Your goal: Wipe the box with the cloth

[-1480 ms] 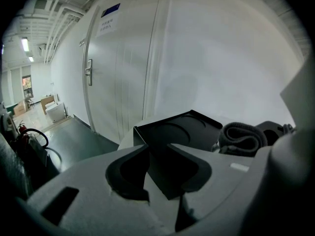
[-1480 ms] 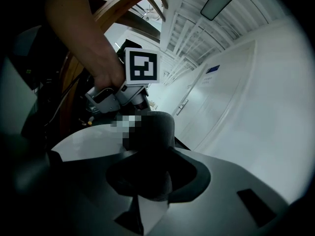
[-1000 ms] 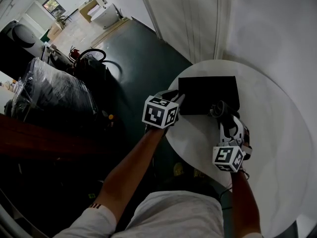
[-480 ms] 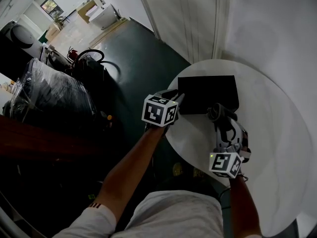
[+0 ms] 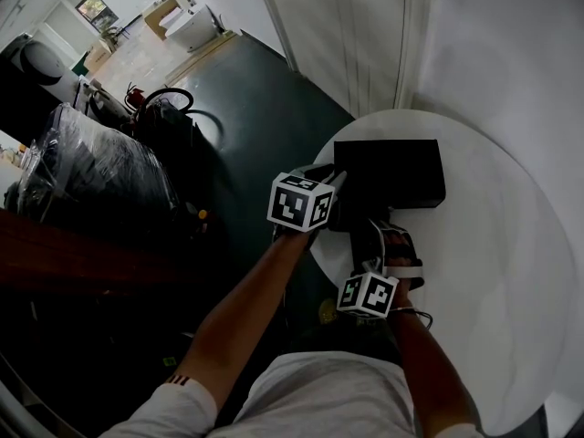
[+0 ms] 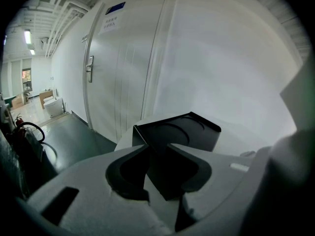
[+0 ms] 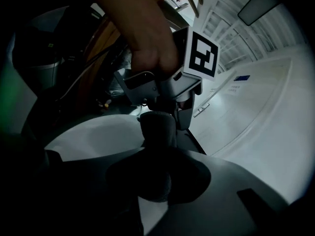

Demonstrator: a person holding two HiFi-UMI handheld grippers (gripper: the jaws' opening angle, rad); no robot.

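Observation:
A black box (image 5: pixel 388 172) lies at the far left of the round white table (image 5: pixel 493 245). My left gripper (image 5: pixel 334 188) is at the box's near left corner. In the left gripper view that corner (image 6: pixel 179 132) sits wedged between the jaws, and the left gripper (image 6: pixel 158 149) is shut on it. My right gripper (image 5: pixel 367 235) lies in front of the box and points toward the left gripper. It is shut on a dark rolled cloth (image 5: pixel 354 224). In the right gripper view the cloth (image 7: pixel 157 127) sticks out of the jaws, just short of the left gripper's marker cube (image 7: pixel 203 53).
The table's left edge runs just beside both grippers, with dark green floor (image 5: pixel 246 108) below it. A white door and wall (image 5: pixel 365 35) stand behind the table. Plastic-wrapped black bags (image 5: pixel 91 172) sit on the floor far left.
My right gripper has swept left with the cloth, from the box's near right corner to in front of the box near the left gripper, rolling as it went. The left gripper has stayed put.

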